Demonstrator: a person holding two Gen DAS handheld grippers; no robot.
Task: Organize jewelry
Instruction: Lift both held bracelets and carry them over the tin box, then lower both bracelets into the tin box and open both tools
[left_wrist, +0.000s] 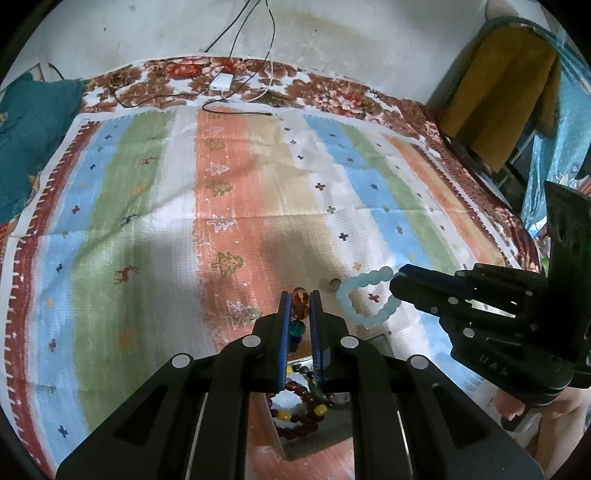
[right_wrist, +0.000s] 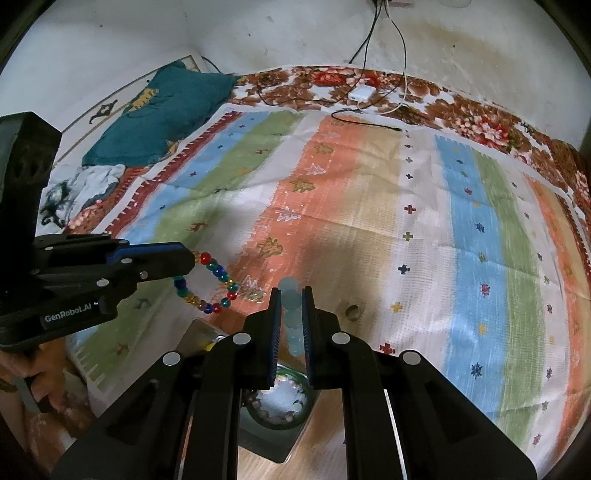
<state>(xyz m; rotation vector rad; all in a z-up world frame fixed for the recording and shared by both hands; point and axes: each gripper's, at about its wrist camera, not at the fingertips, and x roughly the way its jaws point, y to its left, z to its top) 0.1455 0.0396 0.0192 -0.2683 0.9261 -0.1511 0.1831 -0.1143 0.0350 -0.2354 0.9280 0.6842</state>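
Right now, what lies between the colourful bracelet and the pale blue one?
In the right wrist view, only striped cloth separates the colourful bracelet from the pale blue bracelet.

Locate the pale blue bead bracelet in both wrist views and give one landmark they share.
Left wrist view: the pale blue bead bracelet hangs right of centre, pinched by the right gripper coming in from the right.
Right wrist view: the same bracelet sits low at centre, edge-on between that gripper's own fingers.
Shared landmark: the white charger with cables at the far edge, by the wall.
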